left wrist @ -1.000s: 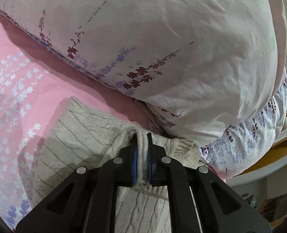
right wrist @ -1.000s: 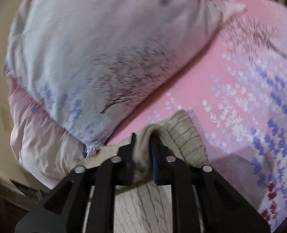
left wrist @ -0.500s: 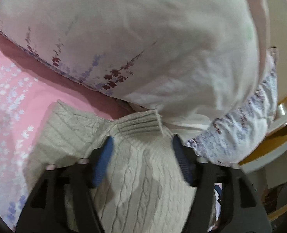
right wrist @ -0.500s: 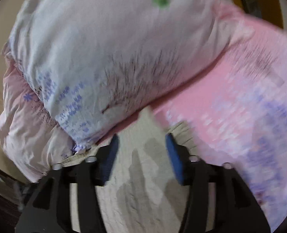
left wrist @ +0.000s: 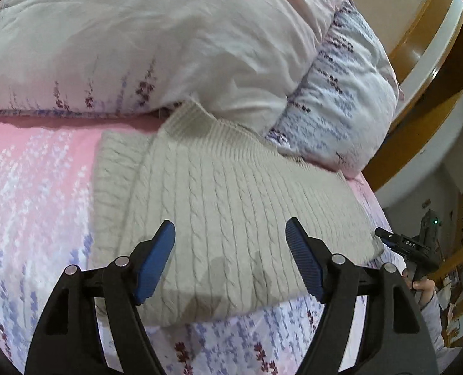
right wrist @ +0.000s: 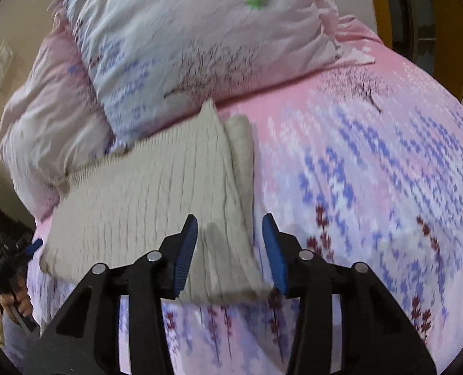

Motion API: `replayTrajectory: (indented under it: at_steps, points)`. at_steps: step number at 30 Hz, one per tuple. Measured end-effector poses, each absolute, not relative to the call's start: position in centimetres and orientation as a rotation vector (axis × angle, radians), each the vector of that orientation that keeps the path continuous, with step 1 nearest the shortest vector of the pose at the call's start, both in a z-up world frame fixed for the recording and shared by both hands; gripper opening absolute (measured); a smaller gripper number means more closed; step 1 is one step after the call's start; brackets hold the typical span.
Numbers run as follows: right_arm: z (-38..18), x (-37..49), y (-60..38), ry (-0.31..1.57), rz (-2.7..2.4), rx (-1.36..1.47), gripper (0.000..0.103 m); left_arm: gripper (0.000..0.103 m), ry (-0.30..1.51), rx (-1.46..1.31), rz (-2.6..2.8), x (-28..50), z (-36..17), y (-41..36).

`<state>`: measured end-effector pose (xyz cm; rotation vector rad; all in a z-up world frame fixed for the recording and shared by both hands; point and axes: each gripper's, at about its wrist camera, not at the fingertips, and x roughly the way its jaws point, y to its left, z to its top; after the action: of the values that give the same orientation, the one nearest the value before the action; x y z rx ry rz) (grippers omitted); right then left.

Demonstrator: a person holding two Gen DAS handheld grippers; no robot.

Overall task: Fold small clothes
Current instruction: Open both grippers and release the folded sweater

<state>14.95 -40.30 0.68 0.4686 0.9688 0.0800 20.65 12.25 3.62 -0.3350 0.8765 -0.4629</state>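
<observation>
Left tool point(left wrist: 230, 257) now wide open, nothing between pads; 1 s ago it pinched the sweater's ribbed hem. Right tool point(right wrist: 230, 251) likewise spread & empty, was clamped on the same edge. Both pulled back, hovering over the near side of the cream cable-knit sweater point(left wrist: 231, 206). Sweater lies folded on the pink floral bed point(left wrist: 28, 172), far edge touching the pillows point(left wrist: 137, 40). Reads as fold laid down & released; prob. another fold or tidy-up next.
</observation>
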Motion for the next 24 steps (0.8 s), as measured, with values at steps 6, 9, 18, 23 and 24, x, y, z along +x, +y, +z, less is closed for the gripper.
replayTrajectory:
  at_steps: [6,9,18,23,24]
  points:
    - [0.7,13.6,-40.5,0.955,0.094,0.489,0.008,0.071,0.952,-0.301,-0.430,20.8,1.2,11.7]
    - [1.7,12.7,-40.7,0.929,0.095,0.499,0.007,0.070,0.952,-0.311,-0.430,20.7,1.1,12.0]
    - [0.2,12.3,-40.5,1.019,0.022,0.486,0.010,0.062,0.953,-0.336,-0.431,20.3,0.8,13.0]
    - [1.6,12.8,-39.6,0.989,-0.033,0.388,0.032,0.061,0.943,-0.340,-0.428,19.4,0.7,13.3]
    - [2.1,12.8,-39.5,0.971,-0.050,0.370,0.037,0.061,0.940,-0.343,-0.427,19.2,0.7,13.3]
